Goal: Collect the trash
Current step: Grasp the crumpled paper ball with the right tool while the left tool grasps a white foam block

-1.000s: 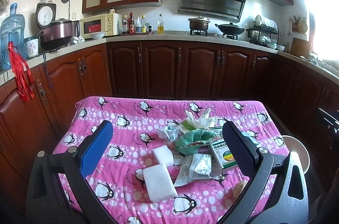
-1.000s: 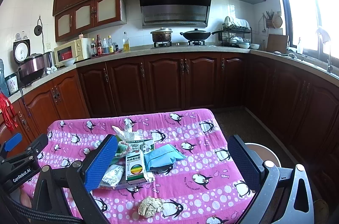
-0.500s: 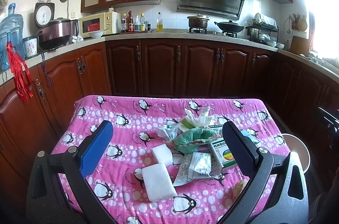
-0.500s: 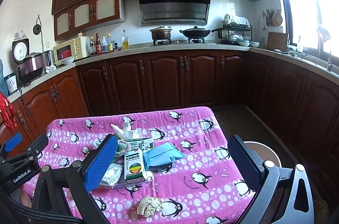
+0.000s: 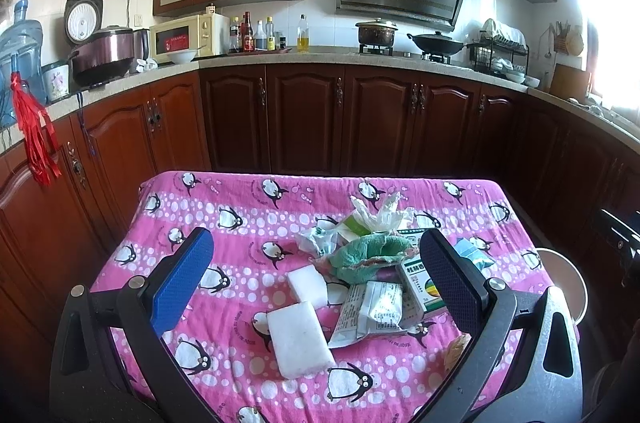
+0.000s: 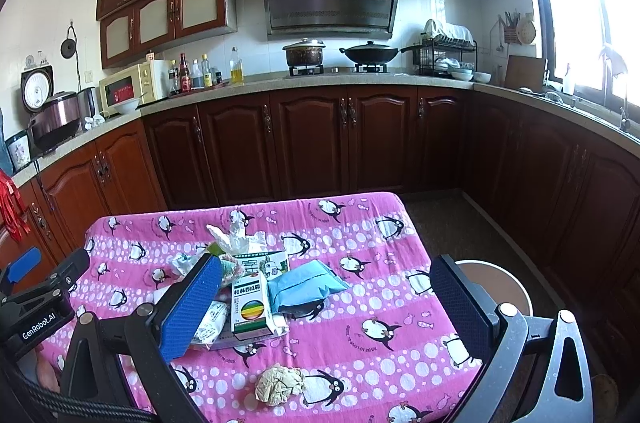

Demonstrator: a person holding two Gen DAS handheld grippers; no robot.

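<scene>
**Both grippers spread wide above the litter**

The left gripper (image 5: 316,275) and right gripper (image 6: 326,303) hang apart, empty, over the trash pile (image 5: 372,263) on the pink tablecloth (image 6: 360,223). A bin (image 6: 496,279) beside it is half hidden.

Daylight from the blown-out window (image 6: 580,23); fisheye-curved, dark corners.
</scene>
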